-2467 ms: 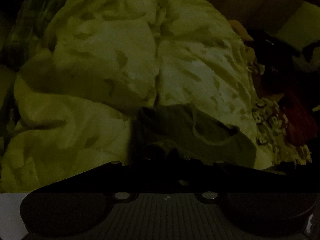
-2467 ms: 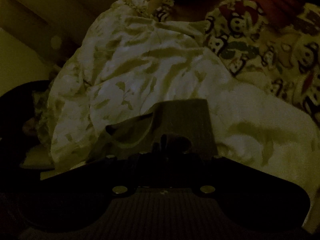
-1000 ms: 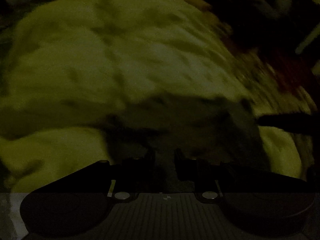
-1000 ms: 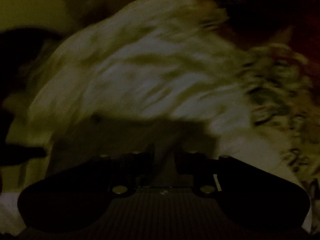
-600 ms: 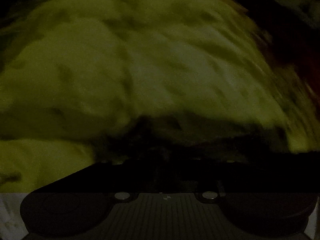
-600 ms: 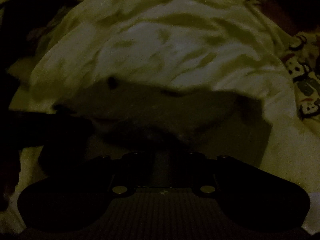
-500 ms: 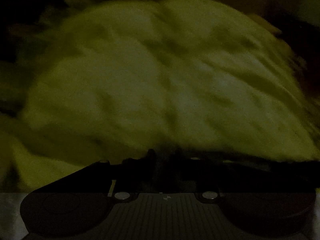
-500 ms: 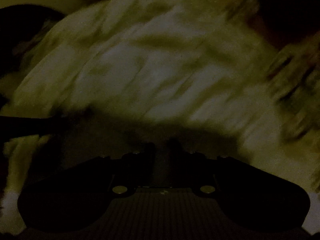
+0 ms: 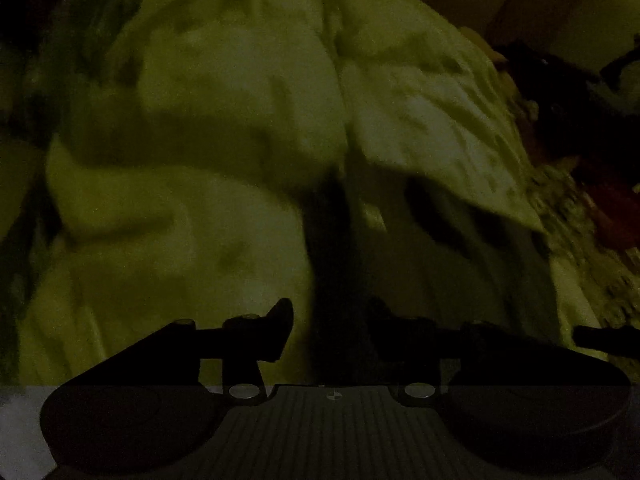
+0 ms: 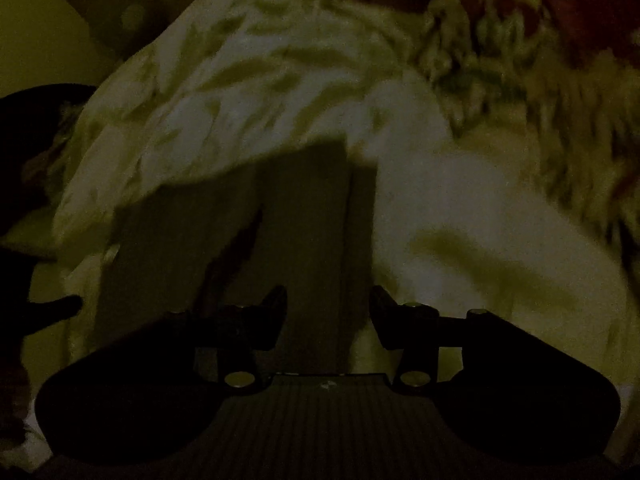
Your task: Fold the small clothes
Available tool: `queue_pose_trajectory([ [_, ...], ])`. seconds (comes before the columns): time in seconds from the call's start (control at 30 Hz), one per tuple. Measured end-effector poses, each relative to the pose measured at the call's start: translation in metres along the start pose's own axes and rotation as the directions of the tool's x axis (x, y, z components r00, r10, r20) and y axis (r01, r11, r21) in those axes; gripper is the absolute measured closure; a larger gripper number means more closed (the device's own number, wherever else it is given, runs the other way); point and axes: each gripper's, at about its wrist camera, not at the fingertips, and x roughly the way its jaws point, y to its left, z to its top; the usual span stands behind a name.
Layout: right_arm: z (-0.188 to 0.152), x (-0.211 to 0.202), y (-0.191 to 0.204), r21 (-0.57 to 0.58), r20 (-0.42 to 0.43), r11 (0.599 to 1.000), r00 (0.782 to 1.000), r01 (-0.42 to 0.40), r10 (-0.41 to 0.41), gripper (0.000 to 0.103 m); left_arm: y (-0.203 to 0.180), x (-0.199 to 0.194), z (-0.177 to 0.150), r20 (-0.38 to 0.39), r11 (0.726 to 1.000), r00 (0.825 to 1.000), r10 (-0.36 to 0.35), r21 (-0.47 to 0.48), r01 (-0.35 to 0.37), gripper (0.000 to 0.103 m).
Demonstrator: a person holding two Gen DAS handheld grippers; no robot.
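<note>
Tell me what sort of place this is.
Probably a dim room at home, perhaps a bed: a crumpled pale leaf-print garment fills both views, a cartoon-print cloth lies beside it, and pale boxy furniture stands behind.

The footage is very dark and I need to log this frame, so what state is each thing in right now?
Left gripper: open, jaws have just been opening, nothing pinched between them.
Right gripper: open, jaws have just been opening, nothing pinched.
Pale leaf-print garment: lying crumpled, released, folds bunched.
Cartoon-print cloth: lying beside the garment, untouched, blurred.
</note>
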Motion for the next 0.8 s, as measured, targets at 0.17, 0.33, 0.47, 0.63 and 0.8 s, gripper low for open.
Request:
queue_pose_trajectory([
  [0.17, -0.03, 0.002, 0.006, -0.012, -0.05, 1.0, 0.999, -0.001, 0.0, 0.051, -0.014, 0.015, -0.026, -0.027, 0.992, 1.0, 0.01, 0.125, -0.007, 0.0],
  [0.33, -0.034, 0.013, 0.011, -0.02, -0.047, 1.0, 0.999, -0.011, 0.01, 0.052, -0.025, 0.037, -0.032, -0.054, 0.976, 0.998, 0.027, 0.219, -0.014, 0.009],
  [0.47, -0.034, 0.022, 0.009, 0.001, -0.04, 1.0, 0.999, 0.012, -0.012, 0.088, -0.024, 0.039, -0.031, -0.049, 0.972, 0.998, 0.042, 0.232, -0.03, 0.037],
  [0.63, -0.038, -0.002, 0.007, 0.047, 0.005, 0.999, 1.0, -0.018, 0.018, 0.093, -0.018, 0.013, -0.028, -0.025, 0.974, 1.0, -0.002, 0.225, 0.008, 0.043],
  [0.8, -0.043, -0.048, 0.011, 0.041, 0.022, 0.997, 0.998, -0.062, 0.061, 0.094, -0.009, -0.029, -0.029, -0.043, 0.975, 0.997, -0.068, 0.209, 0.075, 0.043],
])
